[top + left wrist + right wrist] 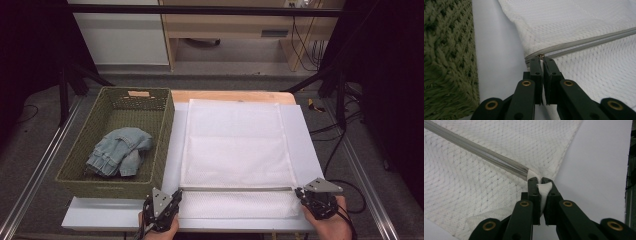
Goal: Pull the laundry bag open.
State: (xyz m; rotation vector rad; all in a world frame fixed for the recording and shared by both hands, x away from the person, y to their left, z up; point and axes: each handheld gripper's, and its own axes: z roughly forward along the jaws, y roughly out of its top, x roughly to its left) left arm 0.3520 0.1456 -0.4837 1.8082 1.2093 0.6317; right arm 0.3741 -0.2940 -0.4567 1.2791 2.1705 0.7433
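A white mesh cover [235, 145] lies flat on the white board [120, 212], with a grey zipper [235, 189] running across its near part. My left gripper [177, 193] is at the zipper's left end; in the left gripper view its jaws [542, 58] are shut on the small metal zipper pull [540, 55]. At the zipper's right end, my right gripper [299, 191] is shut [540, 180] on a white fabric tab [544, 191] of the cover. The zipper [481, 151] is closed along its visible length.
A green woven basket [165, 130] stands on the left of the board, close to my left gripper, with folded blue jeans [120, 150] inside. Its wall [446, 50] rises just left of the jaws. Metal rails run along both sides of the table.
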